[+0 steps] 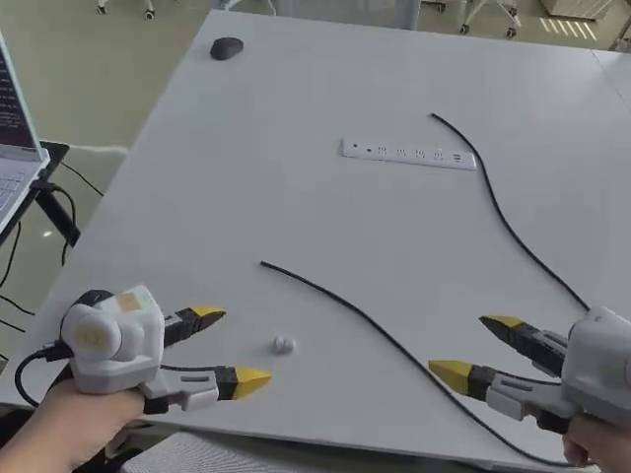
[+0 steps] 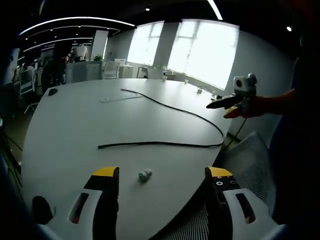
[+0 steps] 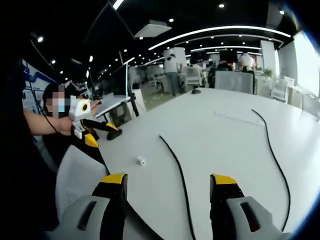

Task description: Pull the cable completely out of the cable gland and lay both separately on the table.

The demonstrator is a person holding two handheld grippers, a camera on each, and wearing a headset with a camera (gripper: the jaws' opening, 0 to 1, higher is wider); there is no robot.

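While left gripper [image 1: 235, 345] and right gripper [image 1: 471, 345] hang open, empty, at near edge, gland [image 1: 283, 345] lies apart from cable [image 1: 394, 346]; power strip [image 1: 408, 154], mouse [image 1: 227, 46] far; laptop [image 1: 15, 148] left.

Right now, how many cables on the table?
1: a black cable runs from beside the power strip, bends near the right gripper, ends by the white gland. None seems hidden.

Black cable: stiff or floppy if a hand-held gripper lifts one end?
Probably floppy: the black cable lies in loose curves on the table, so a lifted end would likely droop and drag the rest. It looks thin, so it is likely light. Being thin, it may slip from a loose pinch.
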